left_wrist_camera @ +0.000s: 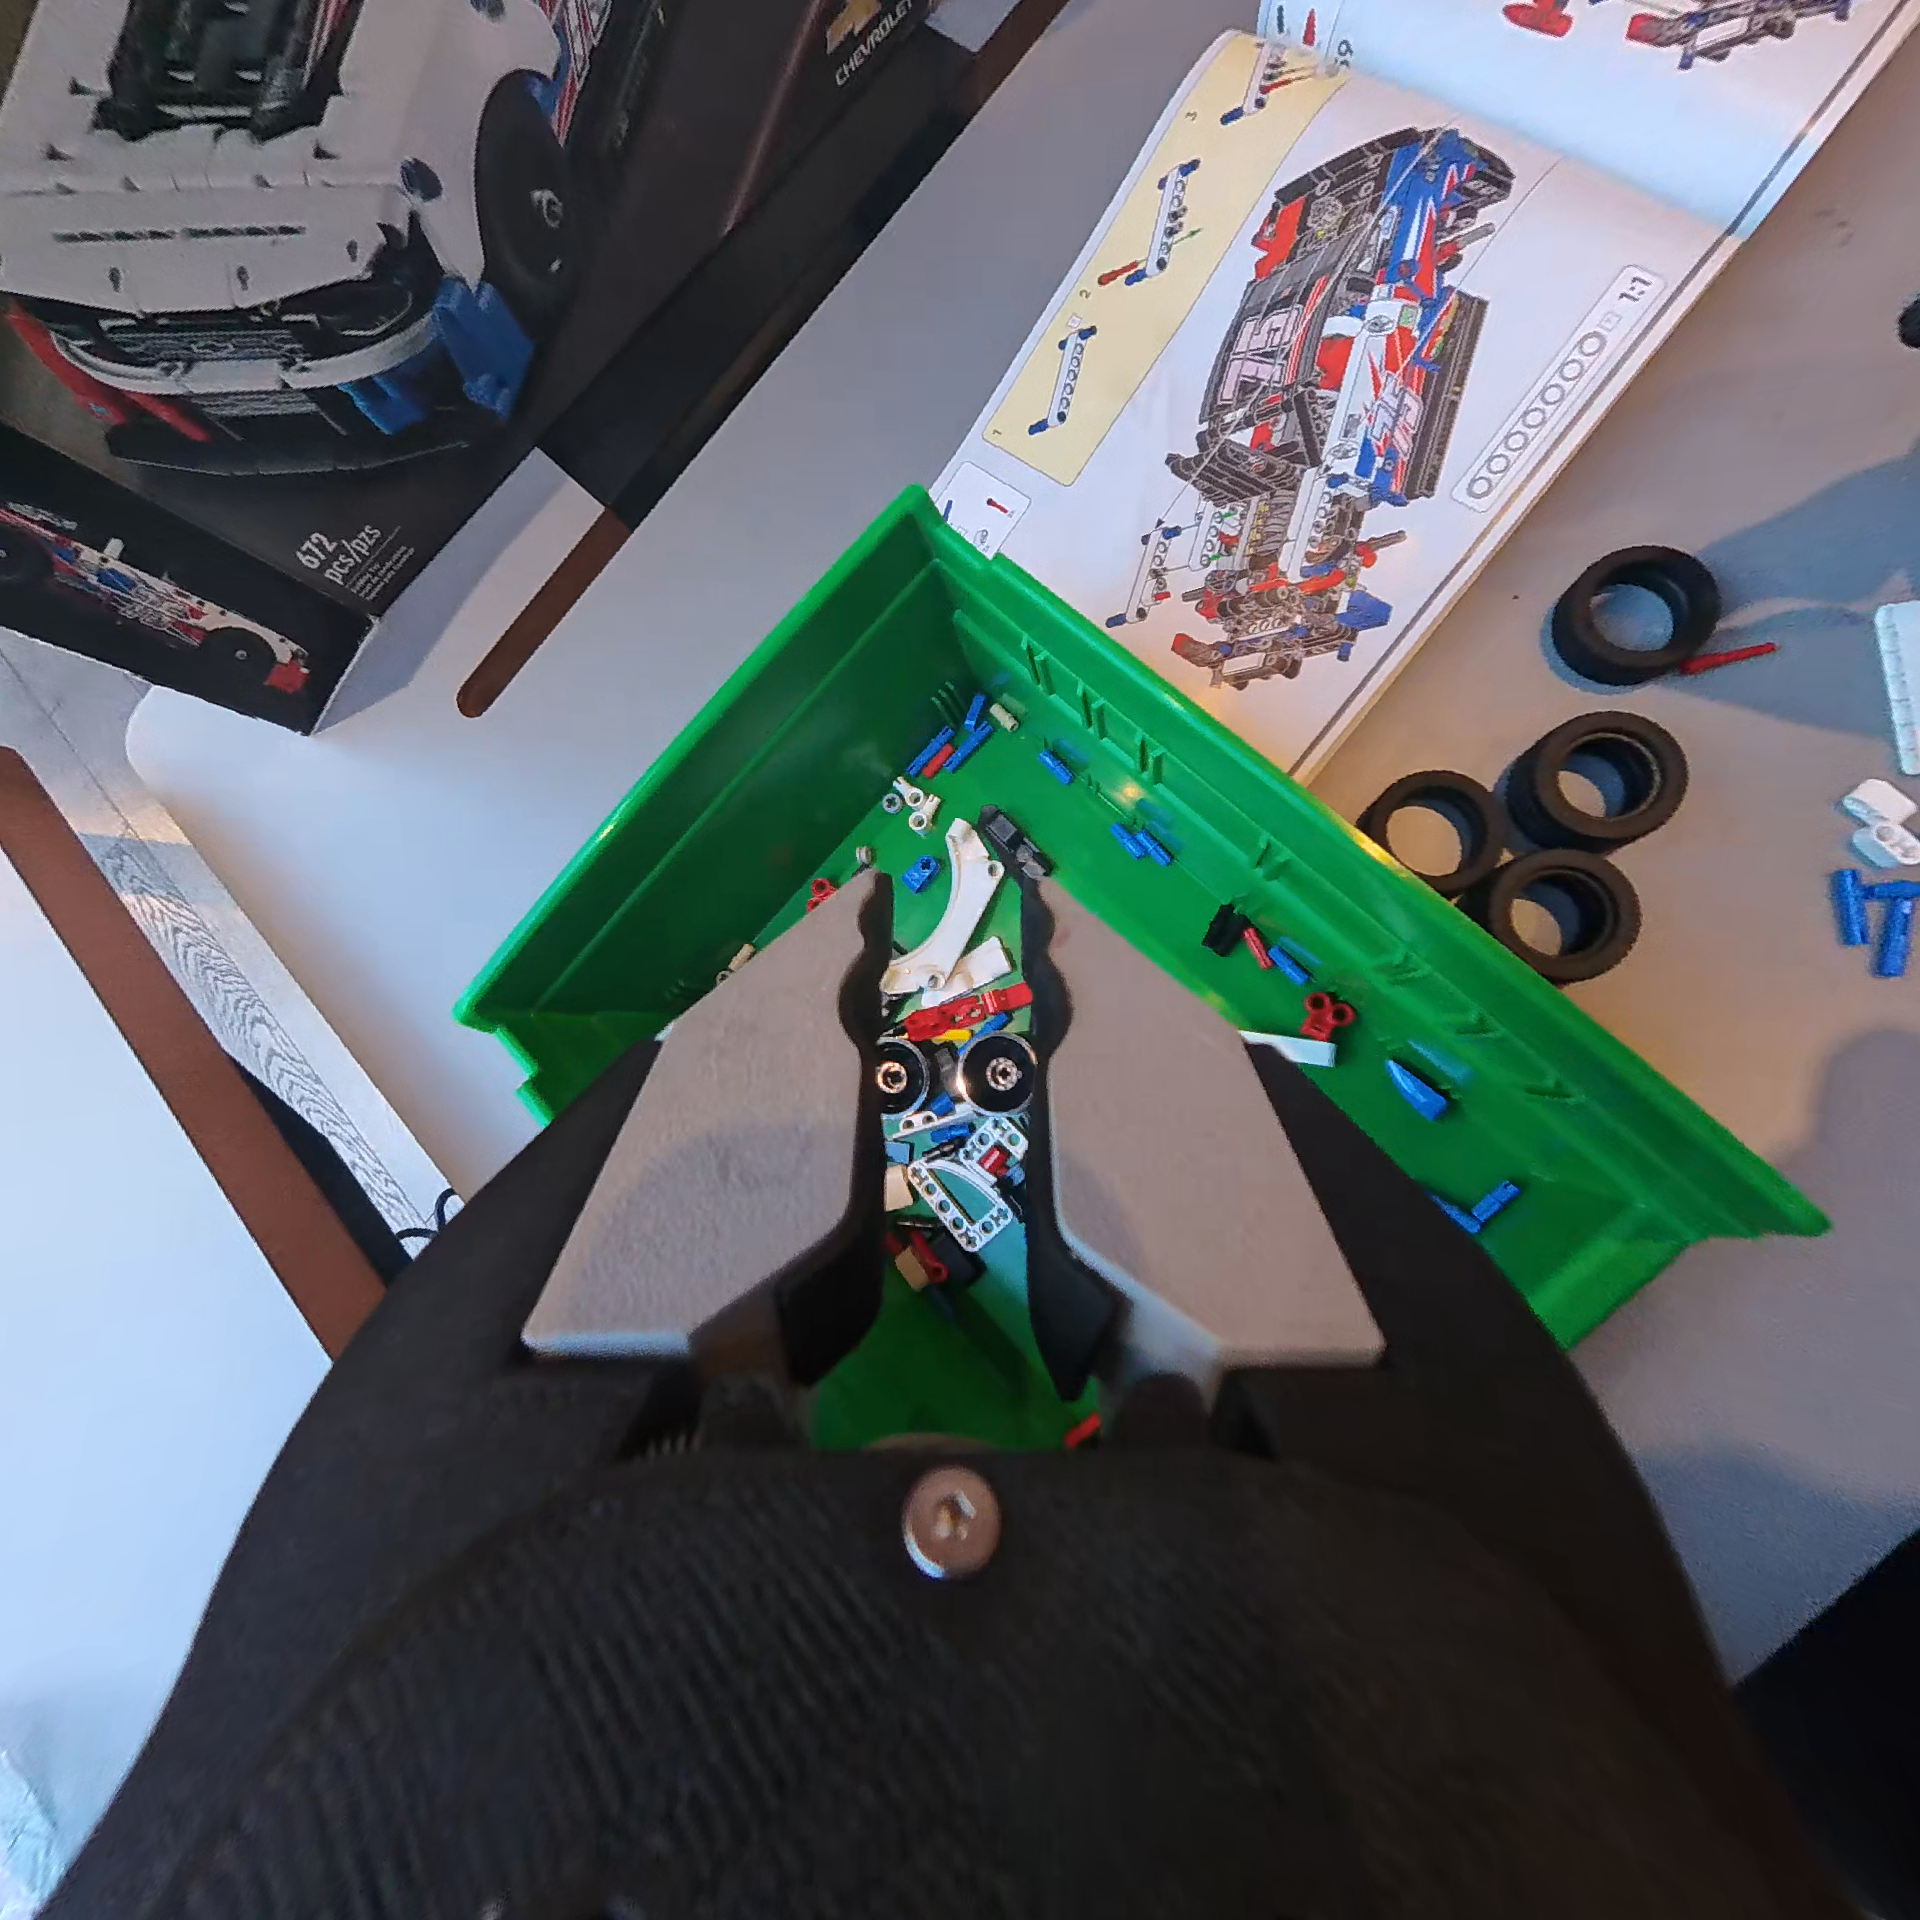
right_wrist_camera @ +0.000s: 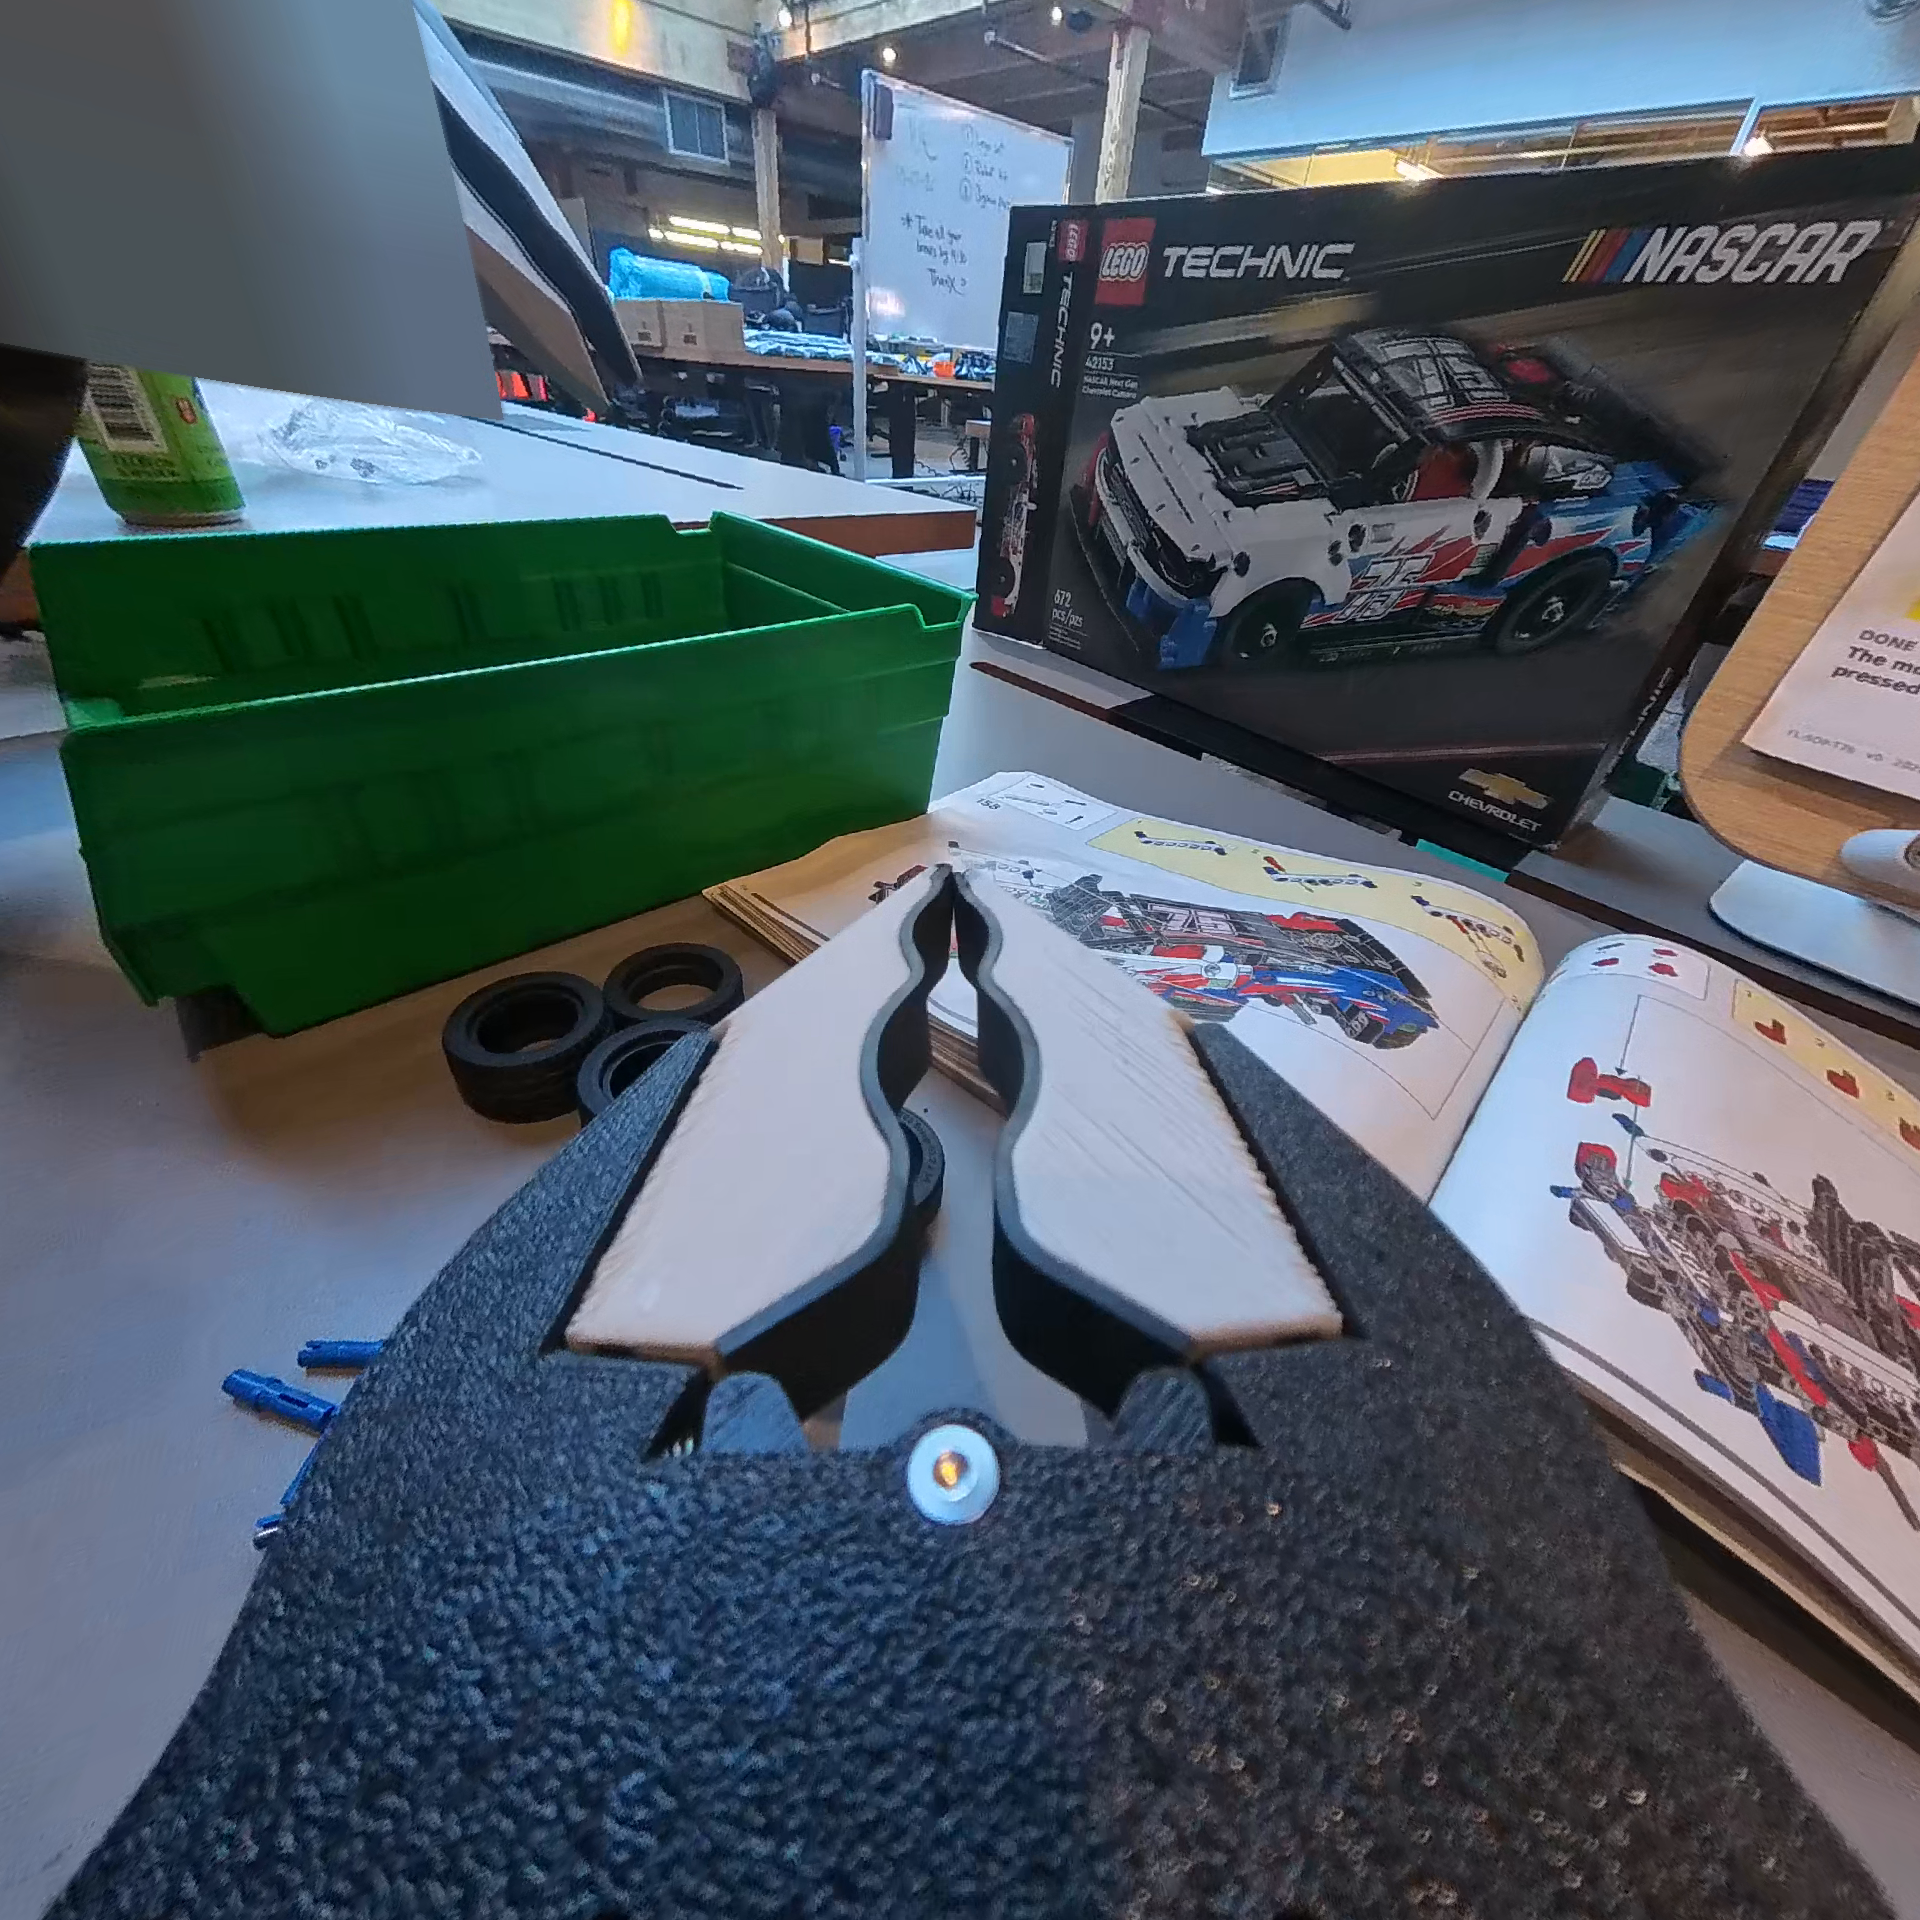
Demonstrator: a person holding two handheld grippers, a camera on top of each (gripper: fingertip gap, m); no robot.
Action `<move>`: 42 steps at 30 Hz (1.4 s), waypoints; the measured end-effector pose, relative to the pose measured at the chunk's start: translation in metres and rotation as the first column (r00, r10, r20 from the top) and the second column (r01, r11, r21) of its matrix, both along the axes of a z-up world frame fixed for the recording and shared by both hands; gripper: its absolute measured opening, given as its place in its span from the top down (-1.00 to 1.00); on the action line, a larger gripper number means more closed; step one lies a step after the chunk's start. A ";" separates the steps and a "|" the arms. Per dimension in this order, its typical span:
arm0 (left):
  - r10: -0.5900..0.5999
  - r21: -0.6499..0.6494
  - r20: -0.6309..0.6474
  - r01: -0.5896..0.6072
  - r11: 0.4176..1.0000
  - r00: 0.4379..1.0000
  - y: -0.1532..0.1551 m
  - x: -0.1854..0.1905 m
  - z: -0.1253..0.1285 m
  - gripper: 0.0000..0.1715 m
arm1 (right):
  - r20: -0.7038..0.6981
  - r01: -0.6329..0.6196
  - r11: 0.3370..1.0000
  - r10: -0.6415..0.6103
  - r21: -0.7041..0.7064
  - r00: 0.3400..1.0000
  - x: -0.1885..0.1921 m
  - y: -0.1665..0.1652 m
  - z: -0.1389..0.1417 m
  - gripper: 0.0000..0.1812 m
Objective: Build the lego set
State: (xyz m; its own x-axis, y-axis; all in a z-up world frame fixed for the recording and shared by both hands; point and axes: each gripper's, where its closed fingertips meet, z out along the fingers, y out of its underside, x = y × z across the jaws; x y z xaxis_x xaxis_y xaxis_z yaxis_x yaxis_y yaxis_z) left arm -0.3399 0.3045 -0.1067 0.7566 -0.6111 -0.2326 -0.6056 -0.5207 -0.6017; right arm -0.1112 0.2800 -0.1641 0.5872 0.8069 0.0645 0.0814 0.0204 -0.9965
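A green bin [left_wrist_camera: 727, 748] on the grey table holds several loose lego pieces: a white curved panel [left_wrist_camera: 961, 914], two black wheel hubs [left_wrist_camera: 951, 1075], and blue and red pins. My left gripper [left_wrist_camera: 951, 883] hovers above the bin, open and empty, with the white panel seen between its fingers. My right gripper [right_wrist_camera: 951, 883] is shut with its tips almost touching and holds nothing. It sits low over the table in front of the open instruction booklet [right_wrist_camera: 1247, 935], with the green bin [right_wrist_camera: 499, 790] to its left.
Several black tyres [left_wrist_camera: 1558, 914] lie right of the bin, and show beside it in the right wrist view [right_wrist_camera: 530, 1039]. Blue pins [left_wrist_camera: 1870, 920] lie near them. The booklet [left_wrist_camera: 1299, 364] and set box [right_wrist_camera: 1403, 499] are behind. A green can [right_wrist_camera: 156, 447] stands beyond the bin. Across from one pair of fingers to the other is roughly 25 centimeters.
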 end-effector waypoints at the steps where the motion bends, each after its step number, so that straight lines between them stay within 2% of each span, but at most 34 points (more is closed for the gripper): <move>1: 0.000 -0.002 -0.002 0.000 1.000 1.000 0.000 0.000 -0.001 0.74 | 0.000 -0.001 1.000 0.001 0.000 1.000 0.000 0.000 0.000 1.00; 7: 0.046 0.019 -0.020 -0.046 0.999 0.999 0.007 -0.012 0.001 0.76 | -0.005 -0.009 1.000 0.009 -0.006 1.000 0.000 0.000 0.000 1.00; 10: 0.163 0.065 -0.037 -0.160 0.985 0.986 0.019 -0.040 0.006 0.79 | -0.008 -0.011 1.000 0.011 -0.006 1.000 0.000 -0.001 0.000 1.00; 13: 0.243 0.038 -0.049 -0.241 0.970 0.969 0.024 -0.063 -0.001 0.79 | -0.007 -0.012 1.000 0.012 -0.010 1.000 0.000 0.000 0.000 1.00; 22: 0.228 -0.012 -0.070 -0.229 0.973 0.971 0.027 -0.066 -0.017 0.78 | -0.004 -0.009 1.000 0.009 -0.011 1.000 0.000 0.001 -0.001 1.00; 30: 0.203 -0.181 -0.161 -0.231 0.956 0.966 0.023 -0.072 -0.063 0.74 | -0.006 -0.009 1.000 0.008 -0.013 1.000 0.000 0.001 0.000 1.00; 37: 0.181 -0.230 -0.185 -0.222 0.948 0.966 0.019 -0.072 -0.075 0.71 | -0.005 -0.008 1.000 0.008 -0.013 1.000 0.000 0.001 -0.001 1.00; 42: 0.180 -0.226 -0.177 -0.218 0.950 0.968 0.020 -0.072 -0.073 0.71 | -0.004 -0.009 1.000 0.009 -0.014 1.000 -0.001 0.001 -0.001 1.00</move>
